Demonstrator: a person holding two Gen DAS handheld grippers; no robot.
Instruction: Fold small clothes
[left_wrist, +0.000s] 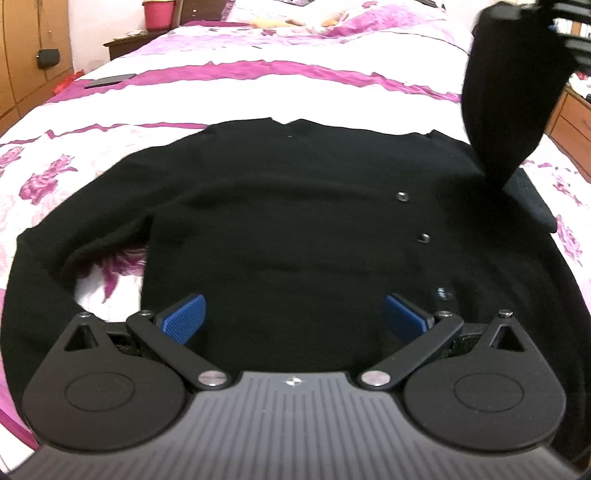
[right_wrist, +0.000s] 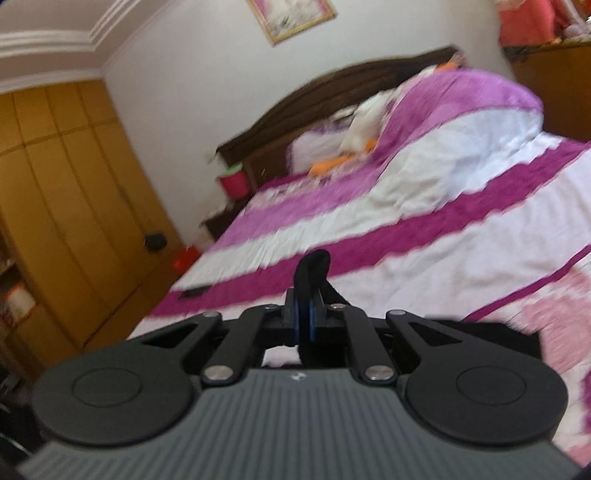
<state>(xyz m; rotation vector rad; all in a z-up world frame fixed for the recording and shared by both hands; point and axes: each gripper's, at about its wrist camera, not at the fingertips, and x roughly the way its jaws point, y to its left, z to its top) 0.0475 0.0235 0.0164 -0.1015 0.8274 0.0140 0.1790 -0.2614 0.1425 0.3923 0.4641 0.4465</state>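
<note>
A black button-up cardigan (left_wrist: 288, 221) lies flat on the bed, its left sleeve (left_wrist: 74, 236) curving along the left side. My left gripper (left_wrist: 295, 317) is open and empty, hovering low over the cardigan's near hem, blue pads (left_wrist: 184, 319) spread wide. My right gripper (right_wrist: 304, 317) is shut on the cardigan's right sleeve cuff (right_wrist: 312, 269) and holds it high above the bed. In the left wrist view that lifted sleeve (left_wrist: 513, 92) hangs from the right gripper at the top right.
The bed (left_wrist: 295, 92) has a white and magenta floral cover. A dark phone (left_wrist: 110, 80) lies at its far left edge. Pillows (right_wrist: 443, 122) and a headboard (right_wrist: 332, 96) are at the far end. A wooden wardrobe (right_wrist: 55, 203) and nightstand with a red pot (left_wrist: 159, 14) stand at the left.
</note>
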